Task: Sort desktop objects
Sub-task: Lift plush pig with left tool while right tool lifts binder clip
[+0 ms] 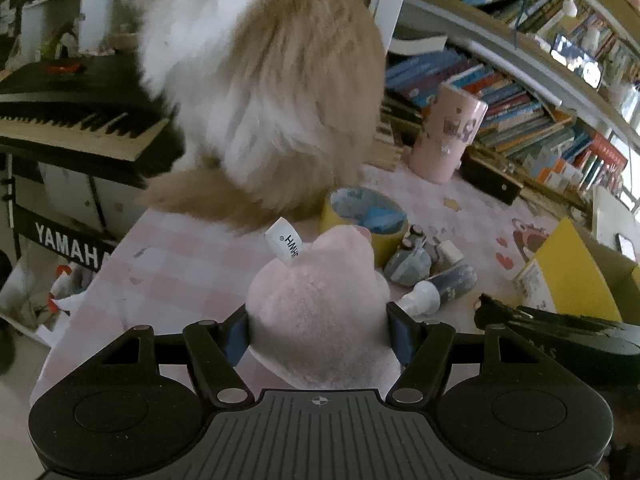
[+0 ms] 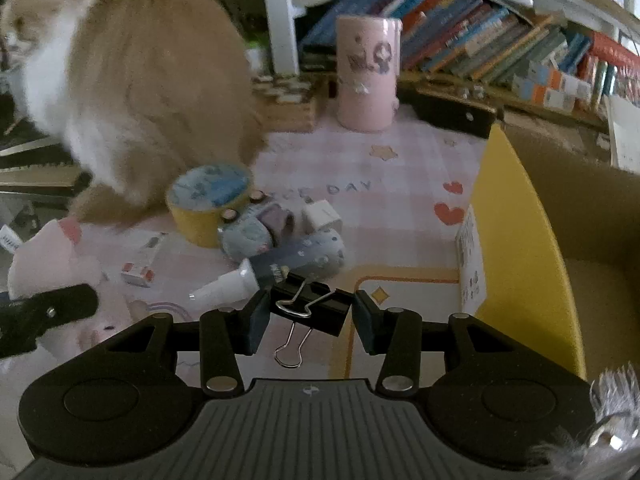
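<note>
Left claw [image 1: 318,330]: clamped on a pink plush toy [image 1: 320,312], which is held above the near edge of the desk [image 1: 192,260].
Right claw [image 2: 308,312]: closed on a black binder clip [image 2: 310,306], its wire handles seen hanging down.
Desk middle: a yellow tape roll [image 2: 208,204], a blue pouch [image 2: 250,236] and a white-capped tube [image 2: 276,272] are grouped close together.
Far side: a pink cup [image 2: 366,74] is seen upright.
Left: a fluffy cat [image 1: 256,80] is seen on the desk.
Right: a yellow-edged box [image 2: 520,240].
</note>
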`<state>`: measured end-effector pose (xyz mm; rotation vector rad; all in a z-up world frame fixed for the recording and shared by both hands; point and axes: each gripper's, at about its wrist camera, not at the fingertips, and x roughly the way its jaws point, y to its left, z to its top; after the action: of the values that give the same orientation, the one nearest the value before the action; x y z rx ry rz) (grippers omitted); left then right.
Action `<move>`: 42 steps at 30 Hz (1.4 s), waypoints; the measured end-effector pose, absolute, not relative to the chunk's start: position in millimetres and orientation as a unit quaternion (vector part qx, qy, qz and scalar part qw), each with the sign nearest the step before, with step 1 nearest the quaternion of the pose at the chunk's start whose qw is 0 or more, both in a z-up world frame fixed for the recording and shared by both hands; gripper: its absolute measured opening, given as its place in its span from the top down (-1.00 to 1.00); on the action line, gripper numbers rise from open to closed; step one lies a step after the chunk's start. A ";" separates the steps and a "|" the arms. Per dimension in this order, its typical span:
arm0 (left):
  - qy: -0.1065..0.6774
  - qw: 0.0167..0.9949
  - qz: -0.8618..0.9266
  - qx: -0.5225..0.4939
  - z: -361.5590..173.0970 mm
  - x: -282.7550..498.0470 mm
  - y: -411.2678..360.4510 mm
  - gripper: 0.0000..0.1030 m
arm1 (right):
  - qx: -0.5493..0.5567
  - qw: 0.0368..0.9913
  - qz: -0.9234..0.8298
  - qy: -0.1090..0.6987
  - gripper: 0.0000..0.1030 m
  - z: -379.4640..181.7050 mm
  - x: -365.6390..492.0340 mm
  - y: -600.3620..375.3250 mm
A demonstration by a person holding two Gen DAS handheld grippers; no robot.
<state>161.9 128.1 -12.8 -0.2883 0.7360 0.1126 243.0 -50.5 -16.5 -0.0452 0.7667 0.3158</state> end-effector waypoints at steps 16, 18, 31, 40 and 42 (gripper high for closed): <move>0.312 0.938 0.008 -0.154 12.6 98.7 140.0 -0.32 | -0.014 0.933 0.154 0.326 0.18 16.5 156.4 -50.2; 0.311 0.939 -0.001 -0.150 12.7 89.0 140.1 -0.32 | -0.009 0.934 0.146 0.326 0.17 17.2 143.7 -51.1; 0.309 0.940 -0.039 -0.138 12.9 19.7 143.0 -0.32 | 0.018 0.933 0.117 0.339 0.17 11.4 62.0 -50.9; 0.313 0.939 -0.061 -0.130 10.4 -10.7 140.6 -0.32 | 0.032 0.933 0.102 0.343 0.17 7.3 18.5 -53.5; 0.318 0.937 -0.067 -0.126 9.7 -14.4 138.1 -0.32 | 0.036 0.932 0.097 0.346 0.17 4.9 9.8 -55.4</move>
<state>-14.4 138.1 9.7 -0.2572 0.6499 -0.1374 9.8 -55.4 4.9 0.0739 0.7083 0.1993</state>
